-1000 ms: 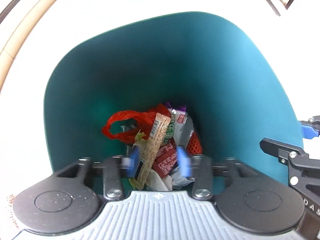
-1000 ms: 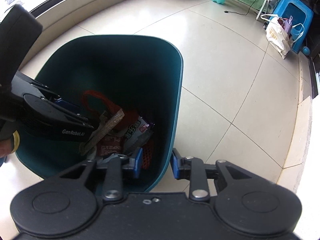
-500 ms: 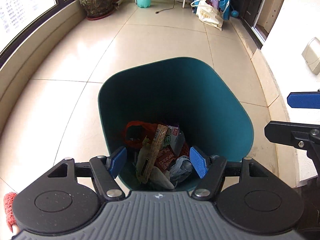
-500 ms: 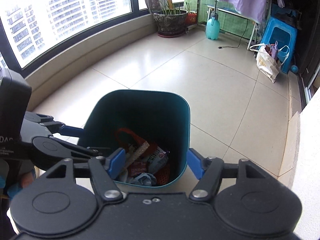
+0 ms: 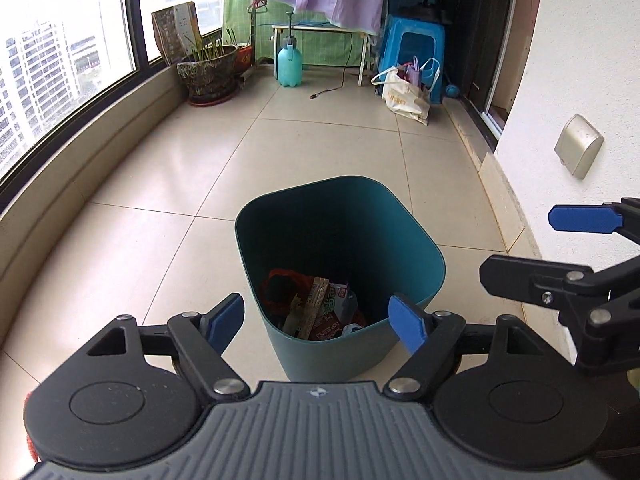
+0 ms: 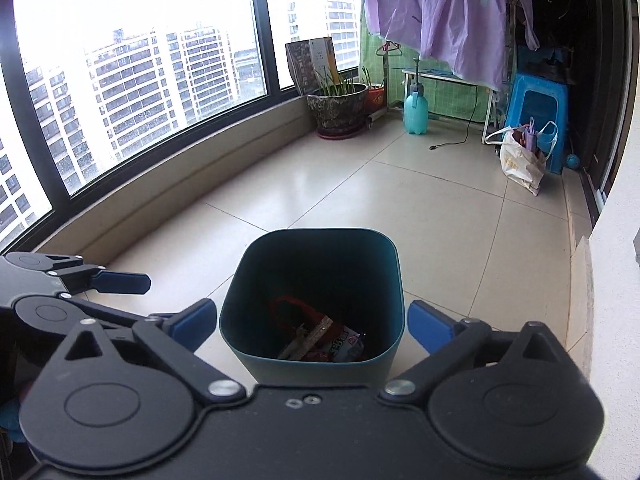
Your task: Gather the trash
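A teal bin [image 5: 340, 179] stands on the tiled floor, and both views look down into it [image 6: 320, 232]. Inside lie wrappers [image 5: 320, 312], a tan strip and something red [image 6: 288, 308]. My left gripper [image 5: 316, 320] hangs above the bin's near side, its jaws opening with nothing held between them. My right gripper [image 6: 310, 322] is also above the near rim, its jaws opening wide and empty. It shows at the right edge of the left wrist view [image 5: 552, 248]. One left finger [image 6: 120, 282] shows at the left of the right wrist view.
A white wall [image 5: 580, 60] with a socket cover [image 5: 578, 146] runs along the right. A window ledge [image 5: 80, 160] curves along the left. At the far end stand a plant pot [image 5: 208, 72], a spray bottle [image 5: 289, 66], a blue stool [image 5: 412, 48] and a tote bag [image 5: 404, 94].
Both grippers have risen and drawn back from the bin, and their jaws have spread wide. The right one has let go of the bin's rim. The tan wrapper lies in the bin.
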Demonstrator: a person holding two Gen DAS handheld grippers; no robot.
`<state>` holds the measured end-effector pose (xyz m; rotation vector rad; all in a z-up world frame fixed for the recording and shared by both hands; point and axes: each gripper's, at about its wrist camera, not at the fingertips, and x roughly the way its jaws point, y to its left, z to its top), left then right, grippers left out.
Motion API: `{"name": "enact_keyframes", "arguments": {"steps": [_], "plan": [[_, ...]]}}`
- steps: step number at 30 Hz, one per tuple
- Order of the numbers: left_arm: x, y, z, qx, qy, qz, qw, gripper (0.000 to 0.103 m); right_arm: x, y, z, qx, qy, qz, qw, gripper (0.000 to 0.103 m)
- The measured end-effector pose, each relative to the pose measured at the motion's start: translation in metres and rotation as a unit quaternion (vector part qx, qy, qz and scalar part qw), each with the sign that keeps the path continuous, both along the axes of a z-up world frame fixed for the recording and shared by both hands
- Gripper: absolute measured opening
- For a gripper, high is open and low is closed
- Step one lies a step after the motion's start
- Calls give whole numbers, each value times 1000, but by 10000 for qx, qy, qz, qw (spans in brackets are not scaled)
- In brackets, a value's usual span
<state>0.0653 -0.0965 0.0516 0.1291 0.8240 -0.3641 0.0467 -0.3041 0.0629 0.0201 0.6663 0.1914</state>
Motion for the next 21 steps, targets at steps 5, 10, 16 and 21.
{"name": "enact_keyframes", "arguments": {"steps": [5, 10, 16, 21], "plan": [[-21, 10, 8, -81, -216, 93, 9997, 81, -22, 11, -3, -4, -170, 127, 9998, 103], [-32, 16, 9, -103, -236, 188, 9995, 81, -23, 11, -5, 67, -224, 108, 9997, 103], [-37, 17, 3, -130, -162, 274, 9994, 81, -16, 2, -14, 177, -88, -289, 9994, 103], [-34, 20, -9, -195, -42, 386, 9991, 81, -16, 5, -21, 42, -34, -336, 9994, 103]]}}
